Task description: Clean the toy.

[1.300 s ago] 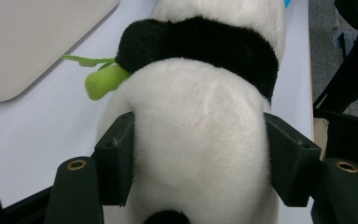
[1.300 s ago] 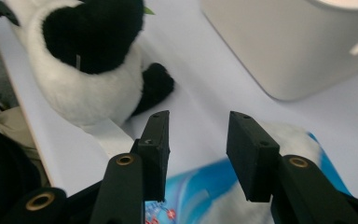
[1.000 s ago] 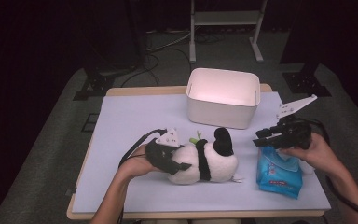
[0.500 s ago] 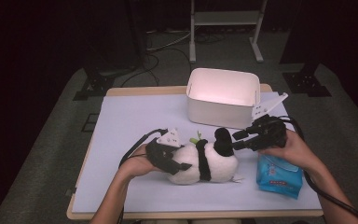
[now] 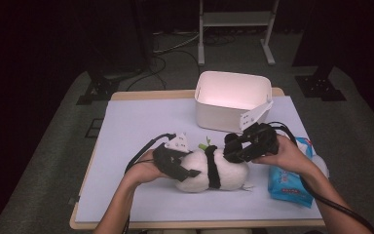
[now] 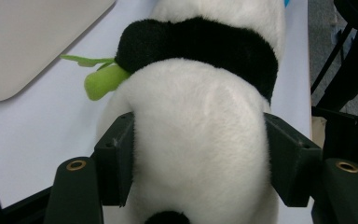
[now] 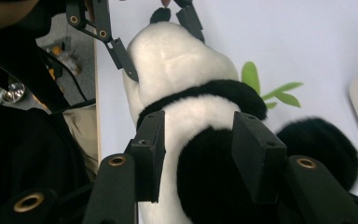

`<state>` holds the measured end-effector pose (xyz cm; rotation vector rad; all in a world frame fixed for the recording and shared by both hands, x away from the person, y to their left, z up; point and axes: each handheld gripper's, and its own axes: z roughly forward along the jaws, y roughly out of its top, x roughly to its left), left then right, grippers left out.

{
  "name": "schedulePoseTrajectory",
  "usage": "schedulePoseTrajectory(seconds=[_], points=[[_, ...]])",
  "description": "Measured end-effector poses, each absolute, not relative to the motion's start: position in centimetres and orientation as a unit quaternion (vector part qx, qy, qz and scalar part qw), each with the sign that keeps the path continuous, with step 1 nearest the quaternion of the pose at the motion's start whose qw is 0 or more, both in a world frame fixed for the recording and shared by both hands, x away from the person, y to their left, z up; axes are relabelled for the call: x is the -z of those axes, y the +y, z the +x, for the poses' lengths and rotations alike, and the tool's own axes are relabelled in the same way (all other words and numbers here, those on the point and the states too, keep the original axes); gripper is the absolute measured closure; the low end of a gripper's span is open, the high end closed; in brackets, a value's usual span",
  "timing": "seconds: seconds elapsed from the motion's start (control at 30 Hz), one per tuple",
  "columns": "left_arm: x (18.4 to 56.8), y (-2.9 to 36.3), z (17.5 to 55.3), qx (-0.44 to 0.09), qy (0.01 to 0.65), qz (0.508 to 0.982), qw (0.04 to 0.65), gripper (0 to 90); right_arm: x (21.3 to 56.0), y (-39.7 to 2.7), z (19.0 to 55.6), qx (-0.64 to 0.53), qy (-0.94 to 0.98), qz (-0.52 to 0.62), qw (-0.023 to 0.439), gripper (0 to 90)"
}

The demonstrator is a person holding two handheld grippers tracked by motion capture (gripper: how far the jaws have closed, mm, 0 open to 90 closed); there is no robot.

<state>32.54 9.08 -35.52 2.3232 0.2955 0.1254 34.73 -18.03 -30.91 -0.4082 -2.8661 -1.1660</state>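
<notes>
My plush panda (image 5: 209,171) lies on its side near the table's six o'clock edge, head toward three o'clock, rump toward nine. It is white with a black band across the shoulders, black ears, and a green bamboo sprig (image 6: 101,80) pointing toward twelve.

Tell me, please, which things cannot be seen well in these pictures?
- Panda plush head: high view, covered by the right gripper.
- Panda's underside: left gripper view, cut off by the bottom edge and the left gripper.
- Blue wipes pack print: high view, too small, partly under the right hand.
- White bin floor: high view, overexposed.
</notes>
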Motion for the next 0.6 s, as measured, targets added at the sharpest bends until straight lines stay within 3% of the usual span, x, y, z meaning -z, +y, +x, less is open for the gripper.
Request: schedulePoseTrajectory(seconds=[0.47,0.6], points=[[35.4,8.7,32.9,-0.040,0.120,0.917,0.378,35.4,32.2,-16.1,34.7,0.330,-0.938,-0.111,-0.006,50.3],[35.4,8.5,33.0,-0.043,0.118,0.919,0.373,38.7,32.9,-15.9,34.7,0.325,-0.939,-0.112,-0.009,52.8]])
